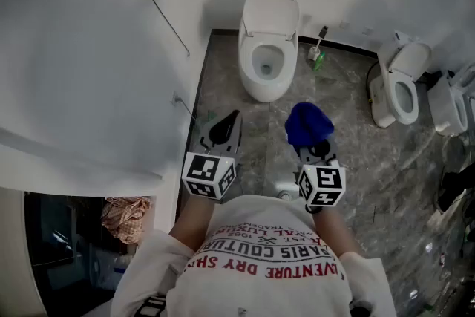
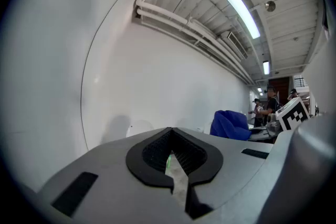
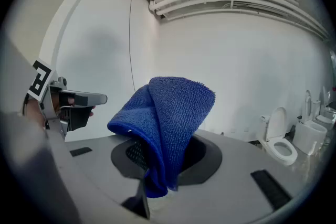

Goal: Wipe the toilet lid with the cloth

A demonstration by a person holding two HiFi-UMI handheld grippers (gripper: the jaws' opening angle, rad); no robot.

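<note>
**Item: toilet lid (image 1: pixel 271 10).** White, raised upright against the back wall, above the open bowl (image 1: pixel 266 69). It stands ahead of both grippers and well apart from them. Nothing touches it yet.

**Item: cloth (image 3: pixel 170 118).** Blue towelling, folded and bunched. It is pinched low down between the fingers of the right gripper (image 3: pixel 163 157), and its loose bulk stands up above the jaws. In the head view it shows as a blue mound (image 1: pixel 308 122) over the floor (image 1: pixel 356 159), short of the toilet.

**Item: left gripper (image 2: pixel 170 152).** Its jaws are drawn together to a thin slit with nothing between them. It is held level with the right gripper, near the left wall.

**Nearby.** A brush with a green base (image 1: pixel 318 54) stands just beside the toilet on its right. A second toilet (image 1: pixel 401 89) stands further right.

**Step in hand (judged).** Approach; wiping has not begun.

**Handling notes (judged).**
- Carry the cloth forward to the lid's face.
- Press the loose bulk flat, so that fabric rather than fingertips meets the plastic.
- Keep the pinch firm, since a bunched cloth may pull free under drag.
- Stroke in overlapping passes from the top edge downward.
- The lid leans back, so light pressure should suffice.
- Keep clear of the brush.
</note>
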